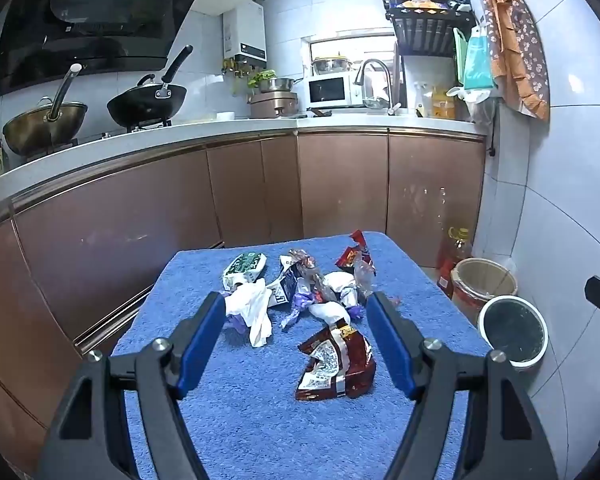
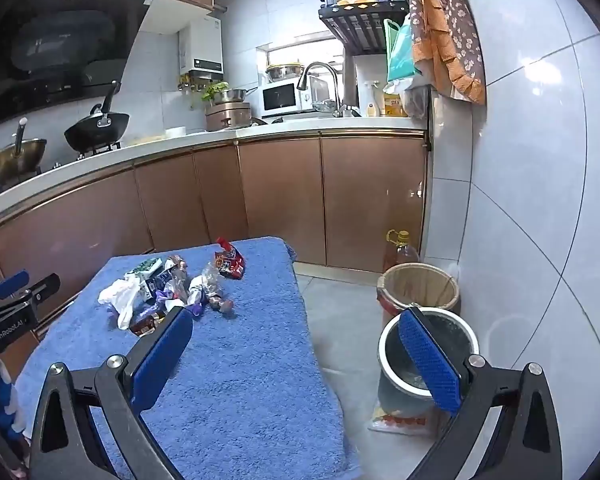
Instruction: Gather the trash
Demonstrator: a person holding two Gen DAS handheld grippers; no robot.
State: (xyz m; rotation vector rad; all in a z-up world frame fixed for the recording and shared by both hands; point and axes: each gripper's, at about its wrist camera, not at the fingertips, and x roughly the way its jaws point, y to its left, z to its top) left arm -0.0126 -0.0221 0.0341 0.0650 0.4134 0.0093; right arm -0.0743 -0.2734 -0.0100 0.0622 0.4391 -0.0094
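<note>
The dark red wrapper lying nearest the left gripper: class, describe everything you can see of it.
The dark red wrapper is a crumpled, glossy snack packet, foil or plastic by its shine, with a white printed panel and a bit of gold near its top edge. It lies flat and empty-looking on the blue towel, apart from the main litter pile behind it. The left gripper is open above it; nothing grips or touches it.

Left gripper [image 1: 296,304]: jaws spread wide, blue pads facing inward, nothing between them, pointing forward and slightly down. Right gripper [image 2: 296,324]: jaws likewise wide apart, empty, held level with left gripper, to its right.
</note>
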